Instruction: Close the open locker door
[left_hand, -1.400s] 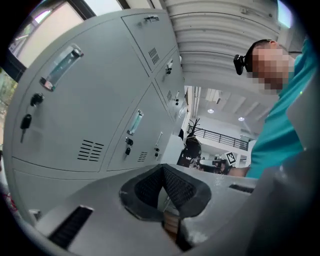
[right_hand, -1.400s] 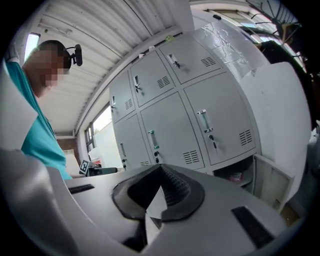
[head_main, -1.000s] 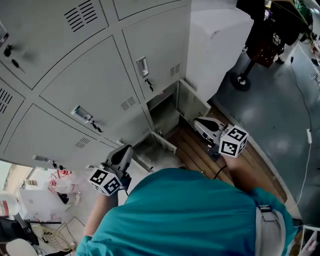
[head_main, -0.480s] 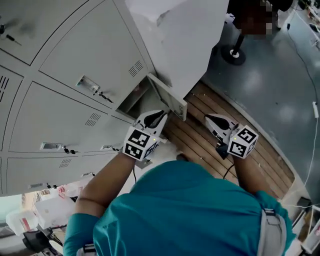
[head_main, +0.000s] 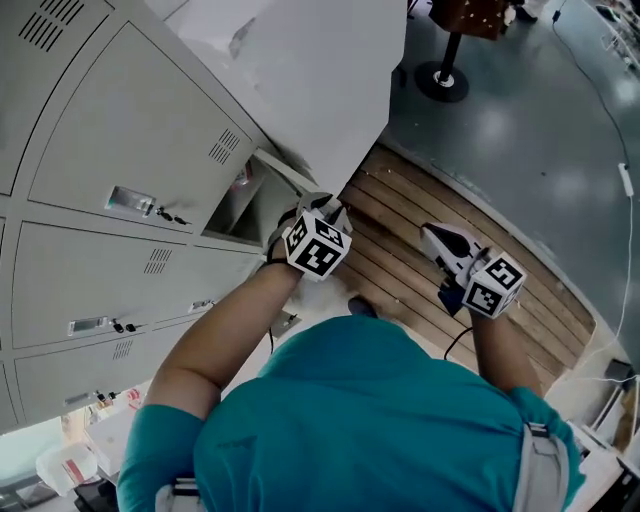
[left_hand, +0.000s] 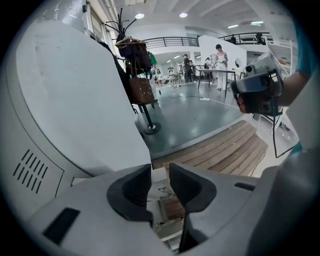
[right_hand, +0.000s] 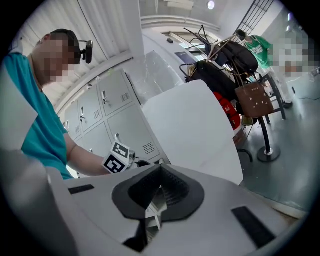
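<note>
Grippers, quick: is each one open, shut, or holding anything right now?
Left gripper: open; jaws have just been opening, nothing between them.
Right gripper: shut, empty.

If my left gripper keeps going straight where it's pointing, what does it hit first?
Probably the edge of the open door, just ahead between the jaws of the left gripper, which have just been opening and hold nothing. The floor lies beyond. Depth is unclear.
</note>
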